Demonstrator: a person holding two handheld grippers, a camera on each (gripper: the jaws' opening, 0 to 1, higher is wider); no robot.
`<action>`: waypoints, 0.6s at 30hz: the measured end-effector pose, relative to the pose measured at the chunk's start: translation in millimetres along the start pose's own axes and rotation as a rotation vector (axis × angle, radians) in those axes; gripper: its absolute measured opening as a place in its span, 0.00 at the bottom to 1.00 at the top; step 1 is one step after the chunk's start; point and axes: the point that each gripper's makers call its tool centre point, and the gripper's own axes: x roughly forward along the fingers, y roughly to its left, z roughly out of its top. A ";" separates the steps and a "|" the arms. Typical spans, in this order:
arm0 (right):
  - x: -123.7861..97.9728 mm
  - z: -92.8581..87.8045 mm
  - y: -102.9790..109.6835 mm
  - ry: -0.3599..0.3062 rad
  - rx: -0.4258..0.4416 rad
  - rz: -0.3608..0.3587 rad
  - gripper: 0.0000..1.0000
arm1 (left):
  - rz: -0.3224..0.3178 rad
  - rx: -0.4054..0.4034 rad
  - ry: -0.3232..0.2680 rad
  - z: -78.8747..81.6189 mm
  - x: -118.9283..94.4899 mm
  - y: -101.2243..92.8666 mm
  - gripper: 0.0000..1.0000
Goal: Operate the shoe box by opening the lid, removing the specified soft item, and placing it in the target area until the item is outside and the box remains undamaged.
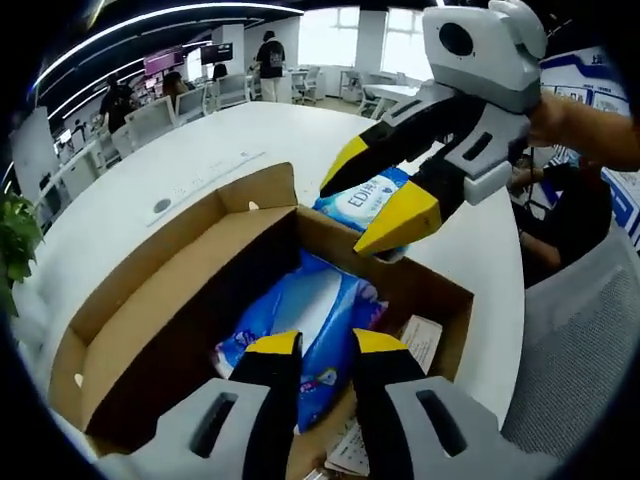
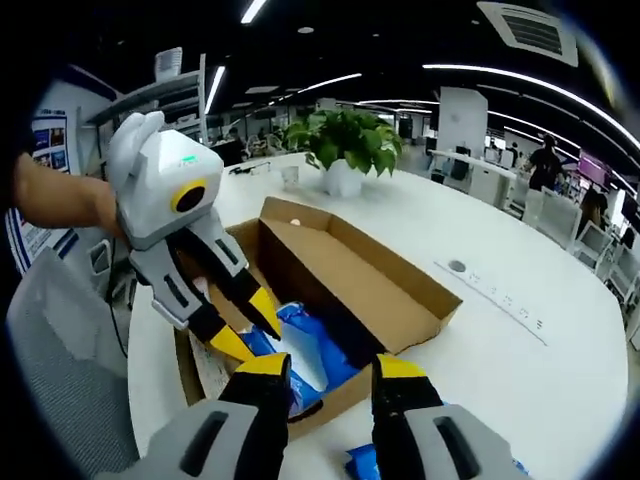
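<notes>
An open-plan office. Rows of desks (image 1: pixel 160 115) with chairs (image 1: pixel 233 90) fill the floor under long strip lights (image 2: pixel 330 82) and a ceiling vent (image 2: pixel 530 30). People (image 1: pixel 268 55) stand among the workstations, a screen (image 1: pixel 215 52) hangs on a wall, and a plant (image 2: pixel 345 140) sits on the white table (image 2: pixel 520 350).

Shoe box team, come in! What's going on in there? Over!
Lid open. Left gripper jaws apart, down inside the shoe box over the blue soft pack. Right gripper open above the far rim. Second pack already out on the table. Nothing blocking.
</notes>
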 end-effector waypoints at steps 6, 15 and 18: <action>16.0 3.4 4.4 0.020 -0.056 -0.001 0.25 | -0.011 0.005 0.024 -5.5 3.4 0.5 0.16; 39.5 -2.7 10.3 0.075 -0.163 -0.007 0.16 | -0.019 0.057 0.054 -10.6 5.9 -1.0 0.08; 43.3 -5.8 9.3 0.092 -0.189 -0.019 0.08 | -0.017 0.059 0.056 -10.4 5.3 -1.5 0.04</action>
